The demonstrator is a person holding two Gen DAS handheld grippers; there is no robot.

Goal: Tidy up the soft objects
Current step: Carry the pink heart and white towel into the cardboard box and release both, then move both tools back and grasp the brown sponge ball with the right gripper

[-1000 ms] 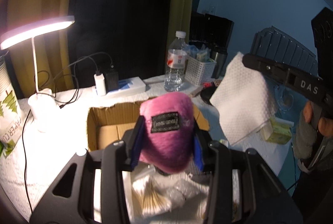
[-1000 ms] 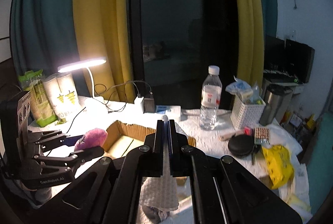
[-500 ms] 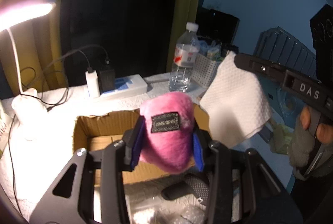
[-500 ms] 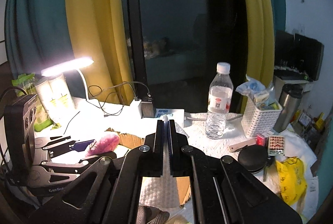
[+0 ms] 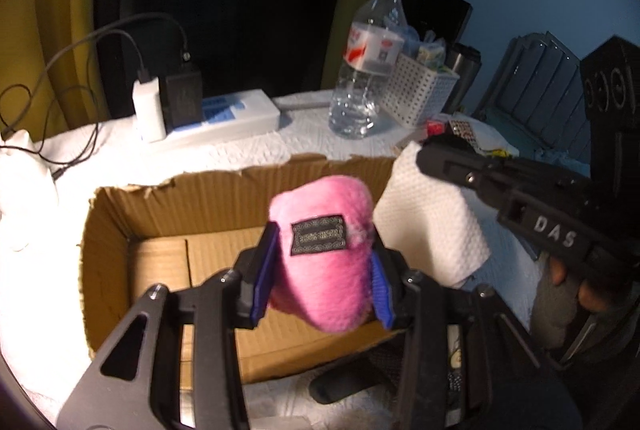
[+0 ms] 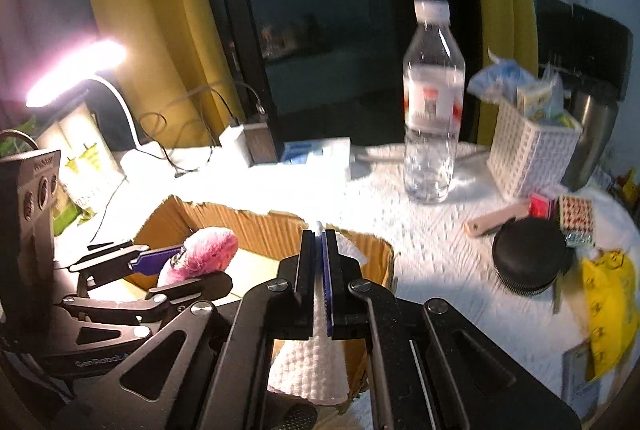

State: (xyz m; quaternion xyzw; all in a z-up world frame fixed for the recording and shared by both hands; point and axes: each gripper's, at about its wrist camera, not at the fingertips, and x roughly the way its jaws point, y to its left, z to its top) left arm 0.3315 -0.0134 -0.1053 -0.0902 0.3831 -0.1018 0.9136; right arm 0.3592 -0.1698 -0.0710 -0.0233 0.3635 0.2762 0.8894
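My left gripper is shut on a pink plush toy with a black label and holds it above the open cardboard box. The toy also shows in the right wrist view between the left gripper's fingers. My right gripper is shut on a white textured cloth that hangs down over the box's right end. In the left wrist view the cloth hangs from the right gripper just right of the toy.
A water bottle and a white basket stand behind the box. A black round case, a yellow bag and small packets lie at right. A lit desk lamp, chargers and cables sit at left.
Both grippers have moved forward and down toward the box. The pink toy now hangs over the box's inside, and the white cloth has come down to the box's right end.
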